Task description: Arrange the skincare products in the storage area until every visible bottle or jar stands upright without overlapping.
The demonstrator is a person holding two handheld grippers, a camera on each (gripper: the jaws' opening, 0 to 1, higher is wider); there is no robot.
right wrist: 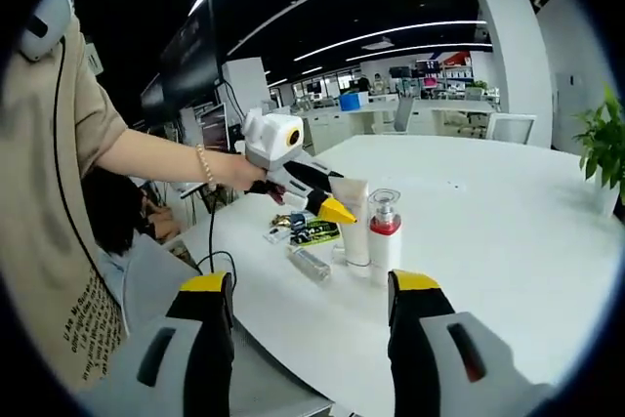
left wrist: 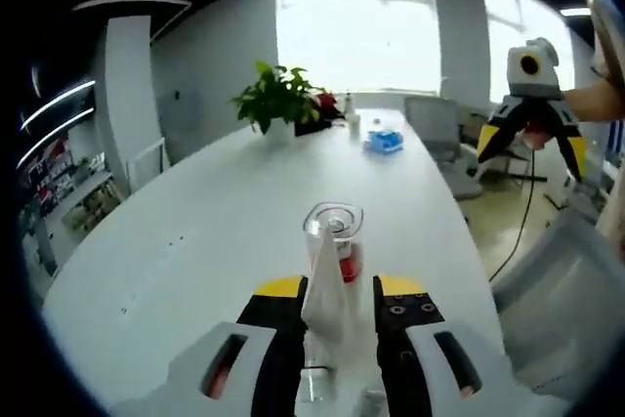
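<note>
On the long white oval table point(right wrist: 508, 241), my left gripper point(left wrist: 340, 302) closes around a white upright tube point(right wrist: 355, 220), with the clear pump bottle with red liquid point(right wrist: 385, 231) just beside it. A small clear bottle lying flat point(right wrist: 310, 263) and a dark flat packet point(right wrist: 314, 233) sit nearer the table edge. A leafy potted plant point(left wrist: 278, 98) stands at the far end, well apart.

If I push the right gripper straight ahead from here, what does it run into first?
Probably the clear pump bottle with the red band, standing on the white table beside the white tube between the right gripper's open jaws; depth is uncertain.
</note>
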